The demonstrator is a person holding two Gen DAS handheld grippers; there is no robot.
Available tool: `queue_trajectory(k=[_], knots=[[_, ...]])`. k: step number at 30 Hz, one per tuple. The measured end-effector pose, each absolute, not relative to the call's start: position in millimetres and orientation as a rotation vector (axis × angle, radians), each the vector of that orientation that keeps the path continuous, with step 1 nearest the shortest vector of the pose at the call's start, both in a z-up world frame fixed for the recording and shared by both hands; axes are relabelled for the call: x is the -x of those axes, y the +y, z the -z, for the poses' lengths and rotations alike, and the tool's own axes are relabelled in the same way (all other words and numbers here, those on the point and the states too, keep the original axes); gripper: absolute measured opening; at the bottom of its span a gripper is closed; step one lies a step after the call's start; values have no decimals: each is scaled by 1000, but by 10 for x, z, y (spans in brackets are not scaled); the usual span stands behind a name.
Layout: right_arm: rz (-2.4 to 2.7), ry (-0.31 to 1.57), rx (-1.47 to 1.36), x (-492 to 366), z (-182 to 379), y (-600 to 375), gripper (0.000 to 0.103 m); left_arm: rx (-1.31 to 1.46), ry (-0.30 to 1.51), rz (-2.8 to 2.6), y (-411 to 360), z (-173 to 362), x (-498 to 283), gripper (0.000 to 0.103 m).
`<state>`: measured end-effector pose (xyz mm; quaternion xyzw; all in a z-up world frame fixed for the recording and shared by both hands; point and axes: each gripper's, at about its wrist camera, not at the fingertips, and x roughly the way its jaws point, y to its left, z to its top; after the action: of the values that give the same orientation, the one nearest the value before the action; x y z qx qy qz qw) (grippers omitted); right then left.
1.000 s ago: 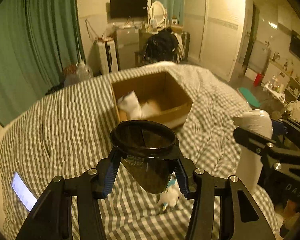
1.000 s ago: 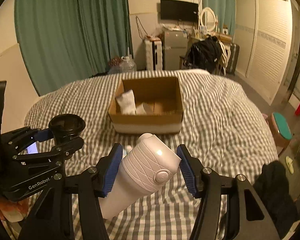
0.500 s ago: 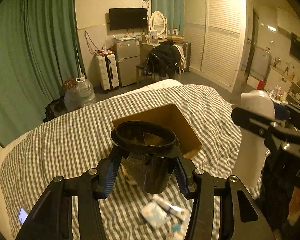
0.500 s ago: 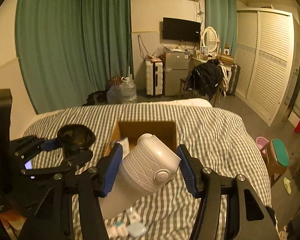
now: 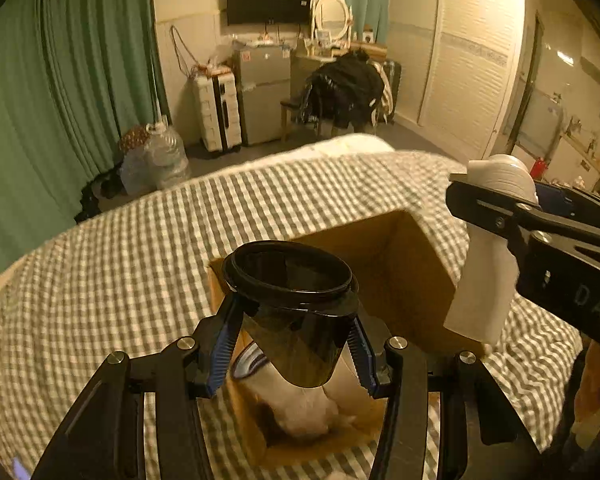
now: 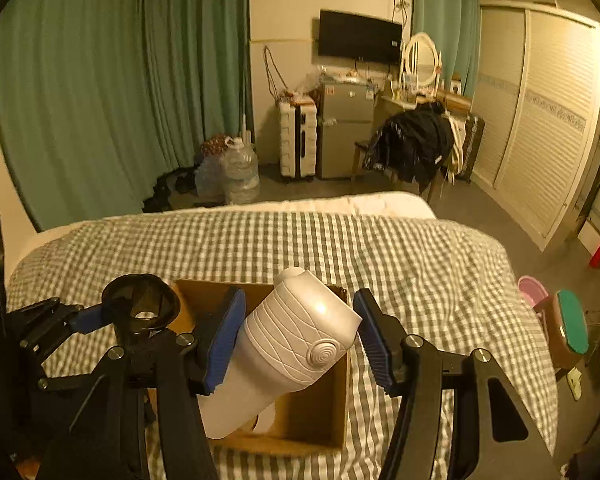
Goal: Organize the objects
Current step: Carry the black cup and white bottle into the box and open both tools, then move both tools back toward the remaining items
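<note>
My left gripper [image 5: 292, 344] is shut on a dark translucent cup [image 5: 294, 308] and holds it upright over the near end of an open cardboard box [image 5: 416, 264] on the checked bed. White items [image 5: 300, 408] lie inside the box under the cup. My right gripper [image 6: 300, 340] is shut on a white ribbed bottle [image 6: 288, 344], tilted, above the same box [image 6: 312, 412]. The bottle also shows in the left wrist view [image 5: 488, 248], to the right of the box. The left gripper and cup show at the left in the right wrist view [image 6: 140, 308].
The grey-and-white checked bedspread [image 6: 380, 248] covers the bed around the box. Beyond the bed are green curtains [image 6: 100, 100], water jugs [image 6: 236, 172], a suitcase [image 6: 298, 136], a small fridge [image 6: 346, 128] and a chair with dark clothes [image 6: 416, 144]. A wardrobe [image 6: 540, 120] stands right.
Both grippers have moved forward with their loads and now hang over the box. The small items on the bed near the front have dropped out of view.
</note>
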<state>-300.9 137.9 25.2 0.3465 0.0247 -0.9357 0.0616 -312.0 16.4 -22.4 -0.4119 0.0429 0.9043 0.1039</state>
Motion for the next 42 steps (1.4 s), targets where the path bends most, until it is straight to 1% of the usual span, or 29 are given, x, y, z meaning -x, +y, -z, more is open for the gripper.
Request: queue_trajectory(k=[7, 11, 14, 15, 16, 17, 18, 19, 23, 26, 27, 31, 35, 38, 42], knots=[[2790, 75, -1153, 3520, 322, 1393, 56, 1282, 131, -2623, 226, 741, 3414, 52], [2769, 58, -1177, 3631, 514, 1372, 56, 1271, 144, -2616, 244, 863, 3417, 52], [2742, -11, -1188, 3639, 575, 1383, 57, 1291, 134, -2609, 276, 884, 3412, 53], [2736, -47, -1184, 3627, 571, 1408, 57, 1287, 127, -2607, 273, 866, 3391, 57], [2736, -71, -1177, 3613, 555, 1419, 59, 1278, 130, -2615, 273, 823, 3354, 70], [2738, -87, -1170, 3605, 521, 1425, 66, 1266, 139, -2632, 267, 772, 3309, 78], [2744, -93, -1157, 3570, 469, 1438, 70, 1247, 145, -2650, 247, 703, 3256, 87], [2758, -90, -1132, 3514, 387, 1451, 75, 1227, 147, -2667, 245, 638, 3219, 90], [2810, -44, -1045, 3311, 15, 1516, 77, 1195, 132, -2703, 200, 287, 3024, 91], [2847, -41, -976, 3025, -373, 1564, 80, 1148, 114, -2747, 140, -66, 2774, 94], [2853, -40, -959, 2937, -460, 1569, 81, 1134, 109, -2759, 120, -156, 2689, 97], [2869, -35, -839, 2415, -936, 1623, 89, 1071, 97, -2813, 8, -564, 2337, 99], [2890, -11, -758, 1887, -1257, 1629, 90, 1005, 70, -2874, -95, -917, 1878, 102], [2904, 19, -714, 1484, -1417, 1611, 91, 980, 59, -2902, -143, -1038, 1548, 102], [2924, 69, -694, 1021, -1484, 1562, 92, 982, 46, -2917, -218, -1033, 1305, 102]])
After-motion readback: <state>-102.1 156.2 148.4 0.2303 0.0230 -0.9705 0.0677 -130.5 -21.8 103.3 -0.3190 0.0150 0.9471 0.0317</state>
